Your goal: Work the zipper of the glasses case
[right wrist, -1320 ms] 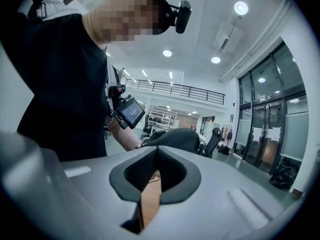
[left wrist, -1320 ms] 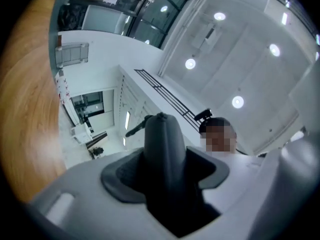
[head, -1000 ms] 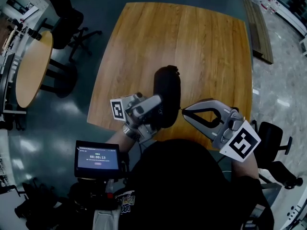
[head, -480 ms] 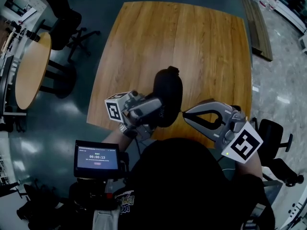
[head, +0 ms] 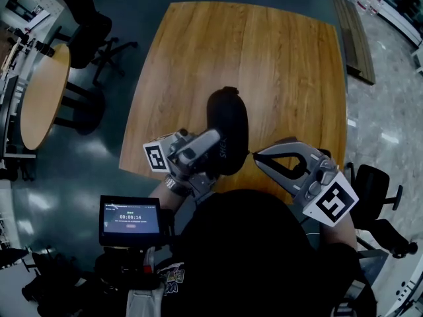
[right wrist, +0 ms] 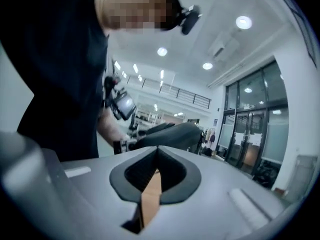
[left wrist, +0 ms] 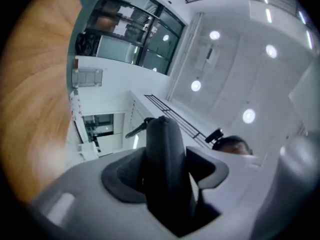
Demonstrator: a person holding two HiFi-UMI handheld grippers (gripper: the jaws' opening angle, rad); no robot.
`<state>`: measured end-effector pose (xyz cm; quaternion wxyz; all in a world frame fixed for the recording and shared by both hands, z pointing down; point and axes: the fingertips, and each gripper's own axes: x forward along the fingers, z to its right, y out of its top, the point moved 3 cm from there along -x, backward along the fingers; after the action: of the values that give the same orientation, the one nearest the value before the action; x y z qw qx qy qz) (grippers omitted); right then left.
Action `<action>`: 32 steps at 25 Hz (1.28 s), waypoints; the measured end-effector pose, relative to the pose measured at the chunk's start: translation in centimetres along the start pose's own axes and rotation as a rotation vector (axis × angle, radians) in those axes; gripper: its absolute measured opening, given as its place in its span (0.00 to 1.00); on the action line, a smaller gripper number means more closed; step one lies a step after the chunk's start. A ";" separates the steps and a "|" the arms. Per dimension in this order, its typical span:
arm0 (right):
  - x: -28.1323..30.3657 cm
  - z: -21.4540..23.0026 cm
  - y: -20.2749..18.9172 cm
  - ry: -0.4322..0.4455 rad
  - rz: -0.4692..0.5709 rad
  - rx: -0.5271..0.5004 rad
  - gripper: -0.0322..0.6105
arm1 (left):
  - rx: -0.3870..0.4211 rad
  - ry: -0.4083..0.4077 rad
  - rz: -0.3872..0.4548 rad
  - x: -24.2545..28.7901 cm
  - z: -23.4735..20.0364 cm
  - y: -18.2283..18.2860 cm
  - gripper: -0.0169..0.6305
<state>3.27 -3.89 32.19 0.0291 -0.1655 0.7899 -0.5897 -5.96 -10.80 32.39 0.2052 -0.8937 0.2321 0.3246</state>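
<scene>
A person standing at the near edge of a wooden counter [head: 264, 51] works on a black glasses case [head: 228, 121] with a hand-held gripper in each hand. The left gripper [head: 217, 147] is clamped across the near part of the case, one jaw on each side. It holds the case over the counter's near edge, long axis running away from the person. In the left gripper view the case [left wrist: 165, 139] rises between the pinching jaws of that gripper [left wrist: 167, 164] with the ceiling lights behind it. A thin dark tab [left wrist: 135, 129] sticks out to the left near the case's far tip.

The right gripper [head: 254, 154] comes in from the right, its tips at the case's right edge, just beside the left gripper. In the right gripper view its jaws [right wrist: 157, 151] are pressed together at the tips, with the case [right wrist: 170, 134] right behind them. Whether they have caught any part of the zipper cannot be made out.

Each gripper carries a marker cube, the left [head: 157, 156] and the right [head: 332, 200]. A small lit screen [head: 130, 220] sits at the person's lower left. A round table [head: 43, 94] and dark chairs [head: 92, 32] stand on the floor to the far left.
</scene>
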 end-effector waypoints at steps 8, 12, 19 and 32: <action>0.6 0.7 0.9 -0.058 0.136 0.110 0.07 | -0.169 -0.131 0.119 0.4 -0.1 0.7 0.41; 0.7 0.7 0.8 -0.075 0.132 0.107 0.06 | -0.204 -0.135 0.137 0.4 -0.4 0.4 0.41; 0.4 1.1 0.5 -0.112 0.040 0.014 0.05 | -0.082 -0.056 0.192 0.6 -0.2 1.0 0.41; 3.3 -2.4 -1.2 -0.052 -0.043 -0.058 0.06 | -0.035 0.065 0.361 1.3 -1.3 3.3 0.41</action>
<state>-0.15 -2.94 34.51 0.0320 -0.1983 0.8020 -0.5626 -6.28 -14.54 31.70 0.1203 -0.8510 0.3893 0.3312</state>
